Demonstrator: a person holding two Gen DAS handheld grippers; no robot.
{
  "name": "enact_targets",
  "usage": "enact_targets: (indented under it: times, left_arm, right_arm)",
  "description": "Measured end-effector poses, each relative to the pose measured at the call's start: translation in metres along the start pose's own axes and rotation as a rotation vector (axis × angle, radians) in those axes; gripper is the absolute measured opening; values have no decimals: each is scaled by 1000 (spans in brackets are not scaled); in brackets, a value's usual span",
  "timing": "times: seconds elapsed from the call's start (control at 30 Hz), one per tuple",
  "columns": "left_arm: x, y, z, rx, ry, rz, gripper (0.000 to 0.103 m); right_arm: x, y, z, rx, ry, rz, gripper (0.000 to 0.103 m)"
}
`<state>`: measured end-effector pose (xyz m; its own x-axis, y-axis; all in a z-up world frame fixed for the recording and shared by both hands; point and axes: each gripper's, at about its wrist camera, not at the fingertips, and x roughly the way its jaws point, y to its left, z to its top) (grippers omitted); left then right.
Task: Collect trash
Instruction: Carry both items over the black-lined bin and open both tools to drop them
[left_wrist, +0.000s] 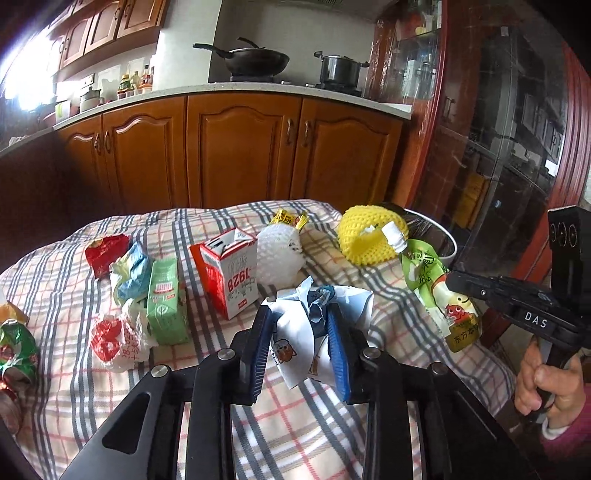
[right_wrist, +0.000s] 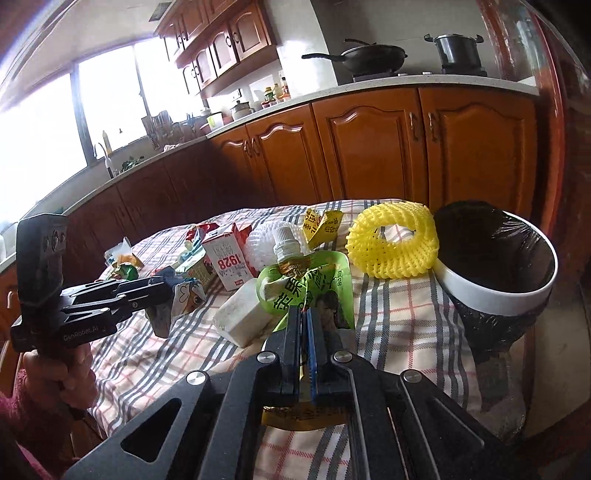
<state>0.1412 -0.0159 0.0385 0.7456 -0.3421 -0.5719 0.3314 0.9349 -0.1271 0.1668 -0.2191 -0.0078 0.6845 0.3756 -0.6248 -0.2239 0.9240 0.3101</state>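
Note:
My left gripper (left_wrist: 301, 314) is shut on a crumpled white and blue wrapper (left_wrist: 295, 343), held just above the checked tablecloth (left_wrist: 295, 424). It also shows in the right wrist view (right_wrist: 166, 291) with the wrapper (right_wrist: 186, 297). My right gripper (right_wrist: 304, 314) is shut on a green drink pouch (right_wrist: 306, 284) with a white spout, and shows in the left wrist view (left_wrist: 452, 278) holding that pouch (left_wrist: 439, 291). A bin (right_wrist: 495, 295) with a white rim and black liner stands at the table's right edge, to the right of the pouch.
On the cloth lie a yellow foam net (right_wrist: 395, 240), a white foam net (left_wrist: 279, 254), a red-white 1928 carton (left_wrist: 231, 273), a green carton (left_wrist: 164, 299), a white block (right_wrist: 240, 317) and several crumpled wrappers (left_wrist: 114, 336). Wooden kitchen cabinets (left_wrist: 240, 147) stand behind.

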Motion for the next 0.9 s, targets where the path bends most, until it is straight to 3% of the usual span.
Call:
enact_targets:
  times: [0.47,0.9]
  left_arm:
    - [48,-39,38,87,0,-107,28]
    - [137,-78,106,168,52,-192,28]
  right_arm:
    - [-29,-65,16,141,-90,-122,3]
    - [-33,-139,42,264,-115,-214,3]
